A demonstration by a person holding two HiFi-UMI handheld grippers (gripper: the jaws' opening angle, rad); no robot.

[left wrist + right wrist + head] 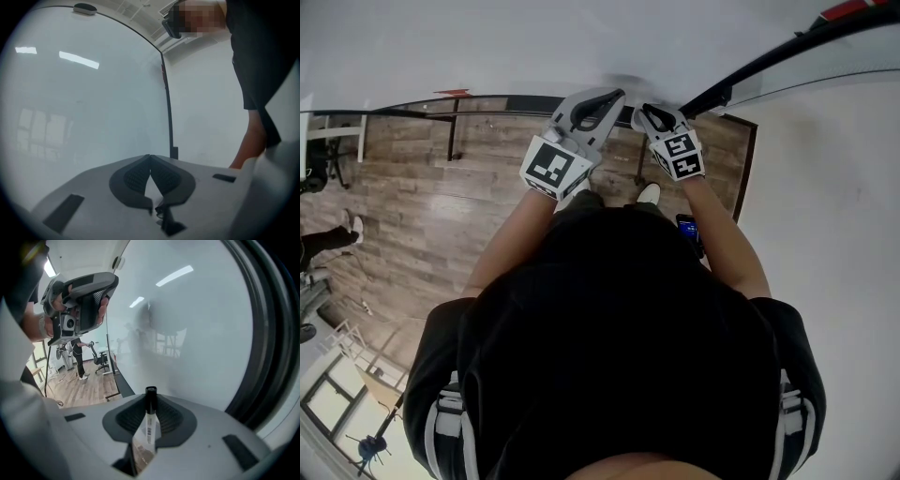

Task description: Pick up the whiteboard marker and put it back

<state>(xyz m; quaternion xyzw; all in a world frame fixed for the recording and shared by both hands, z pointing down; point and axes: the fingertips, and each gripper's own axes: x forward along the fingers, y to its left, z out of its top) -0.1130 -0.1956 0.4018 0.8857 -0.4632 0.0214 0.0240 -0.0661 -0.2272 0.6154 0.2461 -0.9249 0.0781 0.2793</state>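
Observation:
A whiteboard marker [149, 423] with a black cap and white labelled barrel stands clamped between the pads of my right gripper [150, 401], its cap pointing at the whiteboard [197, 324]. In the head view the right gripper [660, 116] is raised close to the whiteboard [581, 42], and the marker cannot be made out there. My left gripper [150, 161] is shut with nothing between its pads, facing the whiteboard [84, 93]. From the head view the left gripper [602, 101] sits just left of the right one. The left gripper [82, 305] also appears in the right gripper view, upper left.
The board's black frame [787, 52] runs diagonally at the upper right, and its tray edge [412, 111] runs along the left. A wooden floor [412, 216] lies below, with a person's leg [323, 239] at the left. A phone [689, 228] shows at my hip.

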